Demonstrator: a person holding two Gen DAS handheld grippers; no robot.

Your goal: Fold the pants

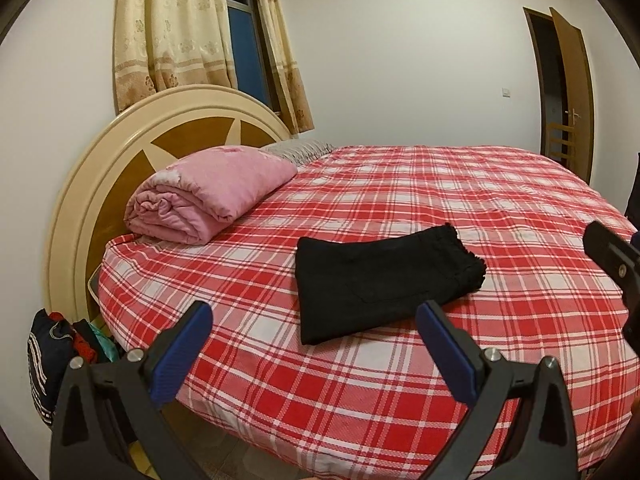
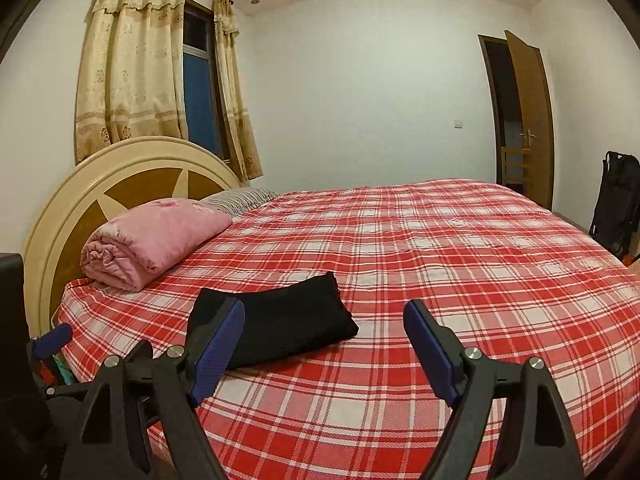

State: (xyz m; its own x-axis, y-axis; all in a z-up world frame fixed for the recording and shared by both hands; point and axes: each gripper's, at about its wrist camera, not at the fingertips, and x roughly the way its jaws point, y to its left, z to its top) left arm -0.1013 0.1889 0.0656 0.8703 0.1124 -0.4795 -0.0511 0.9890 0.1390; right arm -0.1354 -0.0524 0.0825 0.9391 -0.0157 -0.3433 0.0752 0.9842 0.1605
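Although both of our claws hang over the near edge of the bed (image 1: 460, 184), the work itself looks all but finished, as far as we can judge. The bed is the largest thing before us: a broad mattress under a woven red-and-white plaid cover, smooth with only faint ripples, backed by a rounded headboard (image 1: 120, 148) in cream with brown wedge-shaped panels. Behind it hang pale patterned curtains (image 1: 172, 28), soft and pleated, and a brown wooden door (image 1: 572, 88) stands ajar on the far wall.

Against the headboard lies a pink quilt (image 1: 208, 192), puffy and rolled into a thick bundle, with a striped pillow (image 1: 300, 148) just behind it.

The black pants (image 1: 380, 280) lie on the plaid cover near our side of the bed, already folded into a compact, roughly rectangular packet of several layers. The cloth is matte and dense, with a frayed, fringed hem along the right end. We judge that little is left, perhaps only squaring or flattening the packet.

Our left claw (image 1: 316, 352) is spread wide, its ribbed blue pads apart and gripping nothing, just short of the pants. Our right claw (image 2: 324, 356) is likewise spread and empty, the pants lying beyond its left pad.
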